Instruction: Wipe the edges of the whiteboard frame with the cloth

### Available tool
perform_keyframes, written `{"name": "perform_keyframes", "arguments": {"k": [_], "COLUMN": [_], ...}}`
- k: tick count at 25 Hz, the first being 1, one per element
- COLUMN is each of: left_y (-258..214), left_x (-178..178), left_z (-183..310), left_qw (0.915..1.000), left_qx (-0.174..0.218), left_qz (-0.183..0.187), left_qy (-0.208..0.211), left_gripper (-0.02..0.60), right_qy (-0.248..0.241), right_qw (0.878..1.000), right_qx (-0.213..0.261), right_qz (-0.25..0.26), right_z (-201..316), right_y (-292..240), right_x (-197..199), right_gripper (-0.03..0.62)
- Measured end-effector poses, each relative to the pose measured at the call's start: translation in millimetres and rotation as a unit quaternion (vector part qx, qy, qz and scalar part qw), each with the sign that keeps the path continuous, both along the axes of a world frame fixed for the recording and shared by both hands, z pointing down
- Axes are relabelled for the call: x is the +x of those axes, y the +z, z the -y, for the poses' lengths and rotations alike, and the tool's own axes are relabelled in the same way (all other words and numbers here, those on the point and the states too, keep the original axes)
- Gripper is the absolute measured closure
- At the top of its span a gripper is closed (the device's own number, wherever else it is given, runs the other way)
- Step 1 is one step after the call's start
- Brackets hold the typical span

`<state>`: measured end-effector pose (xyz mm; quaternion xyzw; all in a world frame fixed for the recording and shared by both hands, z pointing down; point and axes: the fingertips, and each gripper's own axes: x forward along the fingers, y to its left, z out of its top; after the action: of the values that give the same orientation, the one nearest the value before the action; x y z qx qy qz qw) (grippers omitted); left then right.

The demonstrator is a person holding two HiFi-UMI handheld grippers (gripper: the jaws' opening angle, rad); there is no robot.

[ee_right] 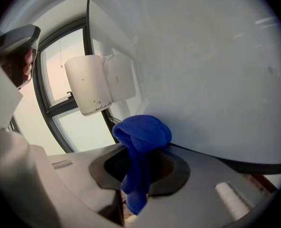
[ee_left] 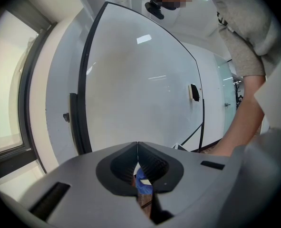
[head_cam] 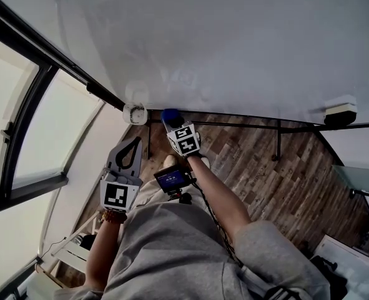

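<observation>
- Whiteboard (head_cam: 234, 42): fills the field ahead of both tools. Risk: if the right tool tips upward, the wad would ride onto the writing face and miss the edge.
- Frame (ee_left: 81, 127): a black strip. Its lower run passes directly in front of the right tool, and its upright run stands ahead and to the left of the left tool. Risk: too much pressure could bring the hard jaw tips onto the strip and scuff it.
- Wood floor (head_cam: 253, 161): lies below both tools and is where anything knocked loose would land.
- Left tool (ee_left: 138, 148): jaws pressed together and grasping nothing, held back from the board. The blue seen in the gap lies beyond the jaws, probably the cloth. Judged idle, it gives the board no steadying.
- Right tool (ee_right: 139, 172): clenched on the cloth, nose at the lower frame edge beside the corner.
- White cup holder (ee_right: 88, 84): the only container, bracketed to the board just left of and above the right tool. No view shows what it holds. Risk: a leftward stroke could strike or snag it.
- Blue cloth (ee_right: 142, 132): a bunched wad projects beyond the right tool's jaws and touches the lower frame, with a tail hanging behind them. Risk: drag along the strip may pull the wad free.
- Eraser (head_cam: 340, 113): rests on the lower edge, far right of the right tool. Risk: a long rightward pass could sweep it off.
</observation>
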<state>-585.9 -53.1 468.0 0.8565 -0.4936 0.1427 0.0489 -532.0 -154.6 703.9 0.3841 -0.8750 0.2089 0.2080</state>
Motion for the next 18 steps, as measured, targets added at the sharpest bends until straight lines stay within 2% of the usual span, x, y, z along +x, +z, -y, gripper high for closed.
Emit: {"name": "perform_keyframes", "arguments": {"k": [4,7,12,15,18], "left_y": [-0.9,-1.5,0.0,0.1,-0.1], "left_x": [-4.9,-5.2,-12.6,-15.5,-15.8], "left_z": [2.6,1.9,0.6,3.1,2.9], "left_qw": [0.9998,0.9999,0.9998,0.9996,0.9997], "left_qx": [0.017,0.000,-0.001,0.017,-0.002], "left_qz": [0.006,-0.002,0.005,0.015,0.007], "left_qy": [-0.004,-0.011,-0.018,-0.016,-0.024], "left_gripper": [0.574,0.574,0.574,0.574,0.574], "right_qy": [-0.014,-0.027,-0.050,-0.059,-0.068], "right_qw": [1.000,1.000,0.998,0.998,0.997], "right_qx": [0.000,0.004,0.017,0.017,0.028], "right_qz": [0.008,0.016,0.024,0.023,0.028], "right_z": [0.0,0.2,0.3,0.1,0.2], "right_y": [-0.3,-1.0,-3.9,-4.4,-3.7], "right_x": [-14.6,-26.4,-53.8,-63.1,-69.0], "right_gripper": [0.497,0.497,0.497,0.497,0.497]}}
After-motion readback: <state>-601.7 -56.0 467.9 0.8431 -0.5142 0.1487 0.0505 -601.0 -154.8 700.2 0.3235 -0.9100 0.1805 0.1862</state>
